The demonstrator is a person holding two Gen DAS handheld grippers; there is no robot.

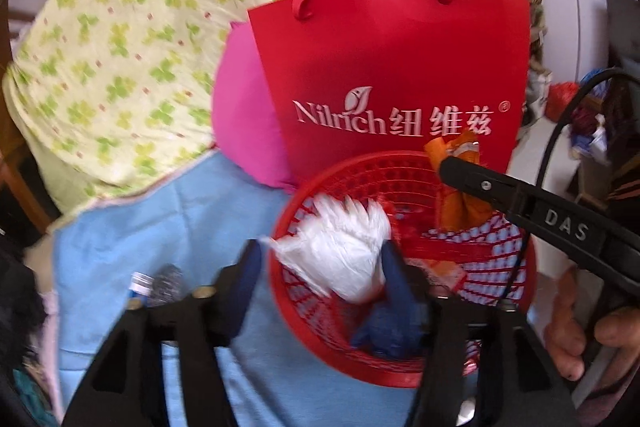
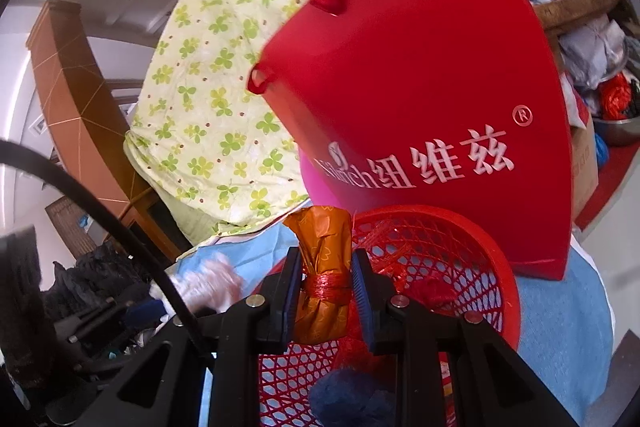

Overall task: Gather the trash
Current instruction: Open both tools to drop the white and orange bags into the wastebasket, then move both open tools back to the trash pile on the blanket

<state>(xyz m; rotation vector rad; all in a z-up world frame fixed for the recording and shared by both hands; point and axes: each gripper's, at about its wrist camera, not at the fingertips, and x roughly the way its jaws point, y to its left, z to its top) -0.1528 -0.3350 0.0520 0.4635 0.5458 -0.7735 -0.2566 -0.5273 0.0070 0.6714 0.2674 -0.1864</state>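
Observation:
A red mesh basket [image 1: 516, 291] sits on the blue cloth in front of a red Nilrich paper bag [image 1: 392, 67]. My left gripper [image 1: 320, 263] is shut on a crumpled white plastic wrapper [image 1: 340, 251] and holds it over the basket's left rim. My right gripper [image 2: 324, 291] is shut on an orange wrapper tied with red string [image 2: 320, 267], above the basket [image 2: 460, 259]. In the left wrist view the right gripper's finger [image 1: 480, 183] and the orange wrapper [image 1: 460, 203] hang over the basket. A blue crumpled piece [image 2: 348, 399] lies inside.
A clover-print quilt [image 1: 120, 67] and a pink cushion [image 1: 244, 115] lie behind on the blue cloth [image 1: 160, 227]. A small bottle [image 1: 140, 287] lies left of my left gripper. Clutter and boxes fill the right side [image 2: 600, 75].

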